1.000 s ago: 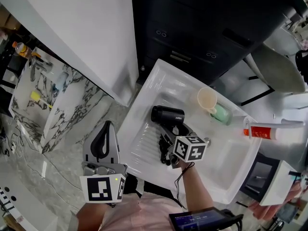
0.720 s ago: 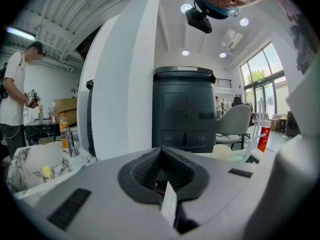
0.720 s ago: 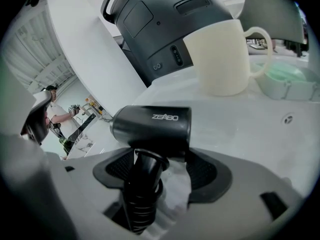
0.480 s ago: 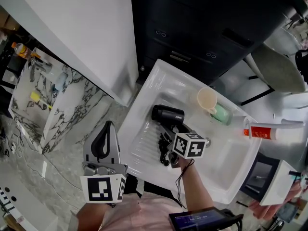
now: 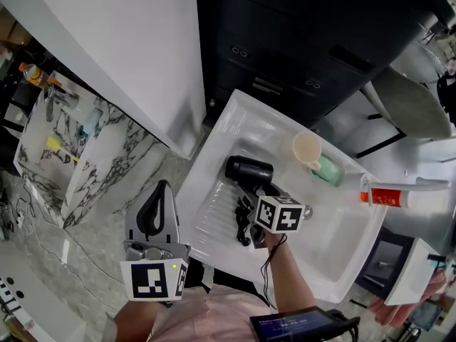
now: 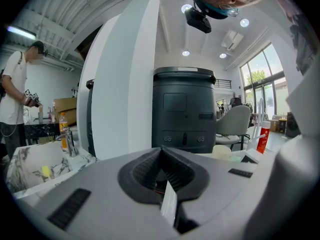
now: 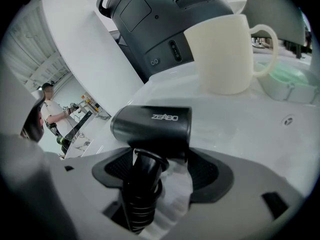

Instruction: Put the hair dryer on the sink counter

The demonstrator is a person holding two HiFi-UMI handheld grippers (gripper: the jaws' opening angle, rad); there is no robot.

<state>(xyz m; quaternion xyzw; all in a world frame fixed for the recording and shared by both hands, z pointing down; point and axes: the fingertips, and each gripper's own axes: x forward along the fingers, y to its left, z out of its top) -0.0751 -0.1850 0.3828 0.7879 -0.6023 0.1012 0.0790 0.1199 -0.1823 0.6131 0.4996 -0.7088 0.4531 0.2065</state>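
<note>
The black hair dryer (image 5: 249,169) lies on the white sink counter (image 5: 214,141), its barrel (image 7: 152,126) pointing left. Its ribbed handle (image 7: 142,184) sits between the jaws of my right gripper (image 5: 251,198), close to the left pad with a gap to the right pad. Those jaws are opening around the handle in the right gripper view (image 7: 160,164). The bundled black cord (image 5: 244,223) lies by the handle. My left gripper (image 5: 157,191) hangs off the counter's left side, jaws together on nothing (image 6: 162,166).
A cream mug (image 5: 308,148) and a green soap dish (image 5: 329,169) stand just beyond the dryer. A red and white tube (image 5: 388,194) lies at the counter's right. A dark cabinet (image 5: 299,41) is behind, a marble basin (image 5: 64,141) far left.
My right gripper has edged slightly up and left along the dryer's handle. The dryer and the left gripper have stayed where they were.
</note>
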